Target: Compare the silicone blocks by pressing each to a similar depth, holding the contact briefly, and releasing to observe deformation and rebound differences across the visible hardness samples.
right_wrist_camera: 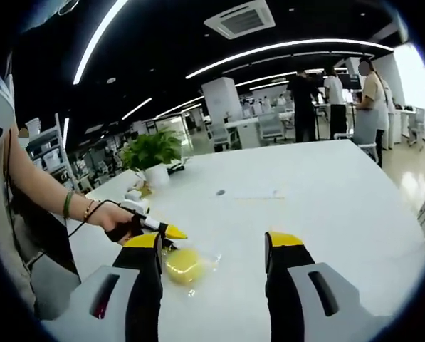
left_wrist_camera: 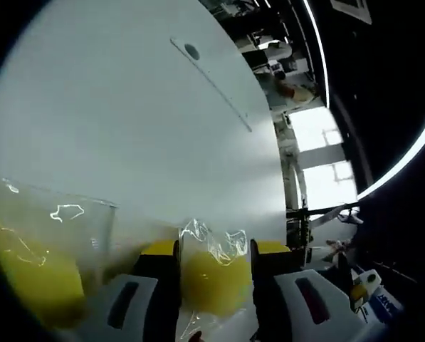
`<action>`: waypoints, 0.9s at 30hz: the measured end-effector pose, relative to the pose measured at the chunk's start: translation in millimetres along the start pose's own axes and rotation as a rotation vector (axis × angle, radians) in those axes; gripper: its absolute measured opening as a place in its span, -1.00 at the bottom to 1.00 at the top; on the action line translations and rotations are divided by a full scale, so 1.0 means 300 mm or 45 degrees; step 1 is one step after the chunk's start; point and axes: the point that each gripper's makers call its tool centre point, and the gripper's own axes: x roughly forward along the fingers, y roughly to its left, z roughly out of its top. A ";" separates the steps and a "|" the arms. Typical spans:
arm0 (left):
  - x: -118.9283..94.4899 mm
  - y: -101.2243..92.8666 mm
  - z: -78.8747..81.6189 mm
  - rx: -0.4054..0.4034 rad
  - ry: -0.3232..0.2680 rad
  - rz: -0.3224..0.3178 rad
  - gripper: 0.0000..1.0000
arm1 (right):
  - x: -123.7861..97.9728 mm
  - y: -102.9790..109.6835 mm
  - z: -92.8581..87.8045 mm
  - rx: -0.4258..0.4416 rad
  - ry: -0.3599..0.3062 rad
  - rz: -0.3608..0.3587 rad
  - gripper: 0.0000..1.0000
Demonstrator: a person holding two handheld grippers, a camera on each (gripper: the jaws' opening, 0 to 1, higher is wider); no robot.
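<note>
In the left gripper view, a yellow silicone block wrapped in clear crinkled plastic sits between my left gripper's yellow-tipped jaws, which touch it on both sides. A second yellow block in clear plastic lies at the far left on the white table. In the right gripper view the wrapped yellow block rests on the table, with the left gripper held by a hand at it. My right gripper stands open above the table, nothing between its jaws.
A potted plant and small white items stand at the table's far left. A round cable hole marks the table's middle. People and chairs are beyond the far edge. A person's arm and body fill the left side.
</note>
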 end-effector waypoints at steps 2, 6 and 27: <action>0.005 0.018 -0.005 -0.029 -0.006 0.025 -0.53 | 0.000 0.003 -0.003 0.004 0.005 0.001 0.05; 0.019 0.025 -0.019 -0.091 -0.008 0.036 -0.71 | 0.002 0.005 -0.008 0.009 0.009 0.001 0.05; -0.019 -0.106 -0.036 0.418 -0.094 0.012 -1.00 | -0.043 0.039 0.003 -0.026 0.002 -0.005 0.00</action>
